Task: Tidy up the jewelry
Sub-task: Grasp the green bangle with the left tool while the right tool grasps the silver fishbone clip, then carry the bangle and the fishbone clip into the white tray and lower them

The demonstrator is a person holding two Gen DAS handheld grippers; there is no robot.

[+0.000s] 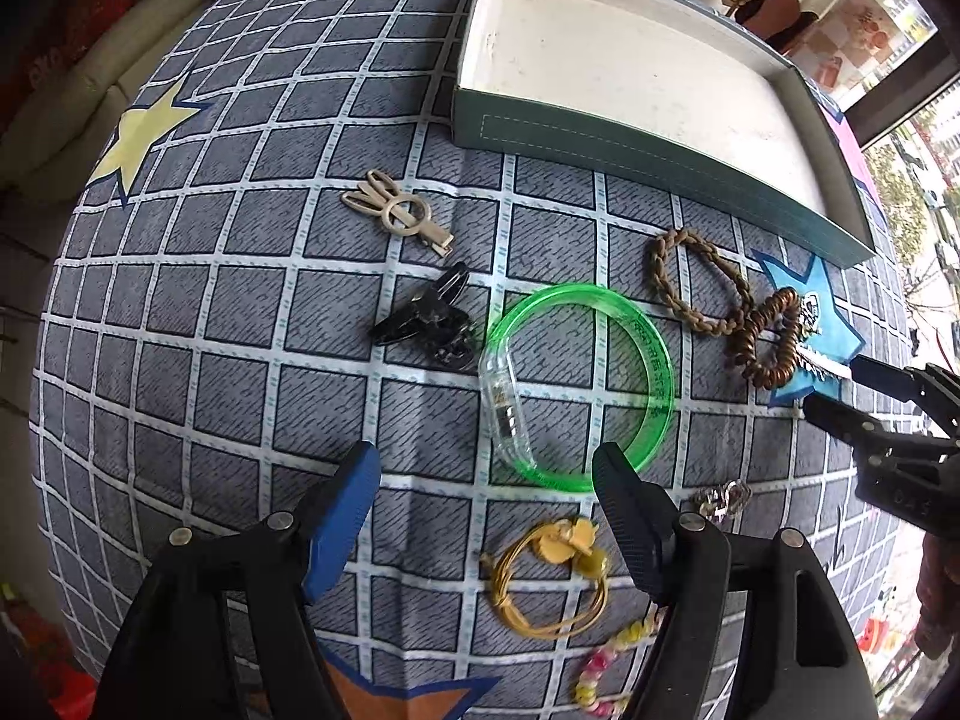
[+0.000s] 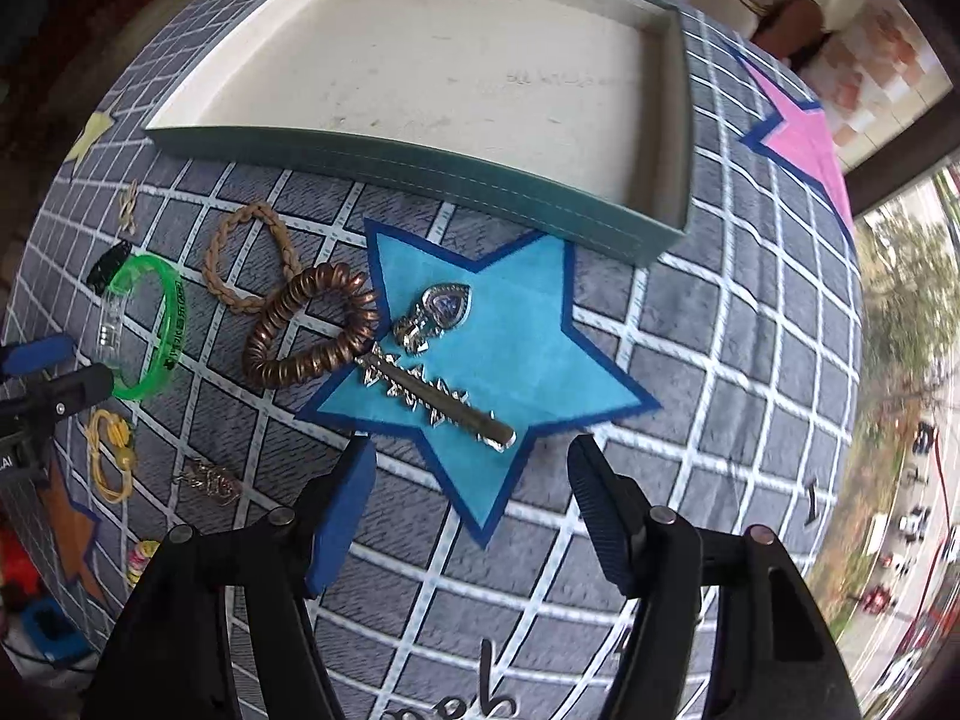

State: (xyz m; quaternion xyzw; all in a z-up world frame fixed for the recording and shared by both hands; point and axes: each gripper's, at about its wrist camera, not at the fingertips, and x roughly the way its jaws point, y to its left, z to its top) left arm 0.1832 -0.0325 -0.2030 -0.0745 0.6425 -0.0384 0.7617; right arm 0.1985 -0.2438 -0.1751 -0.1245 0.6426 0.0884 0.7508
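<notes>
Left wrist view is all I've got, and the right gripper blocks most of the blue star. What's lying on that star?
Observer: A silver rhinestone hair clip lies diagonally on the blue star, with its teardrop head toward the box.
Operator: Is it touching anything else?
Observer: Near its head it meets the brown coil hair tie, which overlaps the star's edge.
Operator: Is the right gripper on it?
Observer: No. The right gripper hovers with its jaws open, and the clip's near end sits just ahead of the gap between them.
</notes>
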